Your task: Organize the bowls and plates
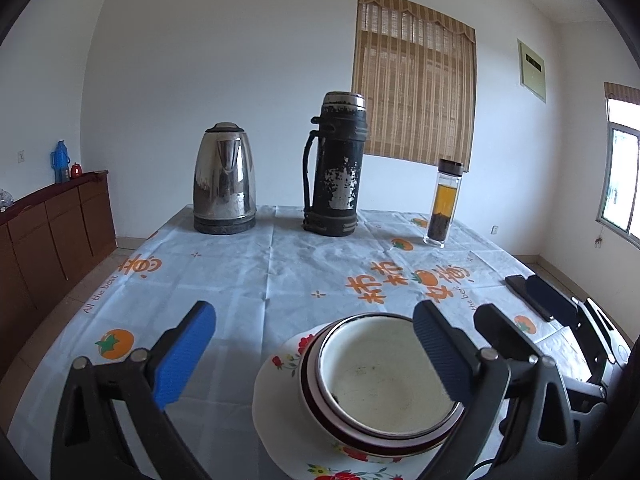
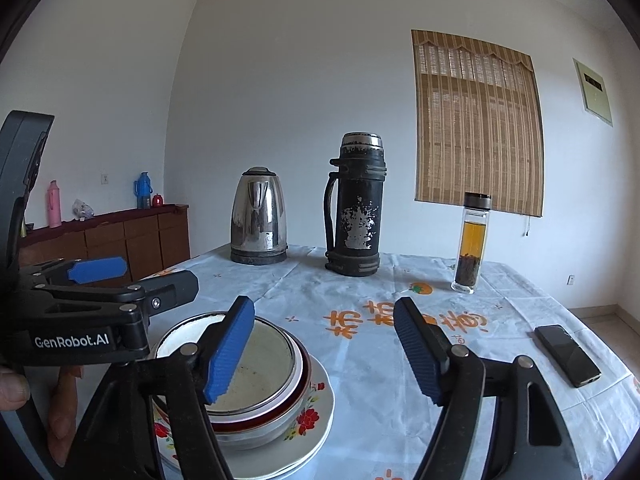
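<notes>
Stacked bowls (image 1: 384, 380) sitting on floral plate (image 1: 280, 392), lower centre of the frame; both sets of jaws standing apart, gripping nothing.

We are seeing the kettle (image 1: 225, 178), flask (image 1: 334, 164) and tea bottle (image 1: 444, 204) standing behind, a phone (image 2: 568, 354) lying at right. The left gripper (image 1: 316, 352) and right gripper (image 2: 324, 352) are each covering part of the bowl rim; the inner bowl is looking empty with specks.
</notes>
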Demonstrator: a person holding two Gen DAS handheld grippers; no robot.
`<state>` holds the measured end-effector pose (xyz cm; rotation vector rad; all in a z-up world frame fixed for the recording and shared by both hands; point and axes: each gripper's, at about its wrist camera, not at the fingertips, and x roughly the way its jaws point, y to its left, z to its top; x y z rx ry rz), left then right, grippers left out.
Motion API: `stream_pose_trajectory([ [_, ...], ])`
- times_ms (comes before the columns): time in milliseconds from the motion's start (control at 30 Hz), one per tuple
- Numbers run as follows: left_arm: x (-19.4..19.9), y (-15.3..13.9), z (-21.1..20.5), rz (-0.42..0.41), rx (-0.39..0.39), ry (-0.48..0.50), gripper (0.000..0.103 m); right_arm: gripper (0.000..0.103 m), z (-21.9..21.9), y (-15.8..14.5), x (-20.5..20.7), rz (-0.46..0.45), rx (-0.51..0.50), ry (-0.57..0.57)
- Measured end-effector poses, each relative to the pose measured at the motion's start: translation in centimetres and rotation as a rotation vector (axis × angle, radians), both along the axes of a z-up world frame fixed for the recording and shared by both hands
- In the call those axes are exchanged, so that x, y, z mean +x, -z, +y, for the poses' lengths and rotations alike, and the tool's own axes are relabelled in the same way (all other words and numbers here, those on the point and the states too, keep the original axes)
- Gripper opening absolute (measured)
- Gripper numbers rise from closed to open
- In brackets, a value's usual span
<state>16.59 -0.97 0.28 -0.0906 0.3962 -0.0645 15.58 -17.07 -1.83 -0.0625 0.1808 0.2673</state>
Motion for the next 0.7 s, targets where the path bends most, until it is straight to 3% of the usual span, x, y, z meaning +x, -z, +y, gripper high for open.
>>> stream_pose_trajectory([
  [400, 0.3, 0.3, 0.3, 0.01, -0.021, -0.013, 0.103, 0.074, -0.2, 0.1, -0.6, -0.03, -0.012, 0.028],
  [700, 0.3, 0.6, -0.8, 0.021, 0.057, -0.004, 0.103, 0.075, -1.5, -0.1, -0.4, -0.019, 0.041, 0.056],
])
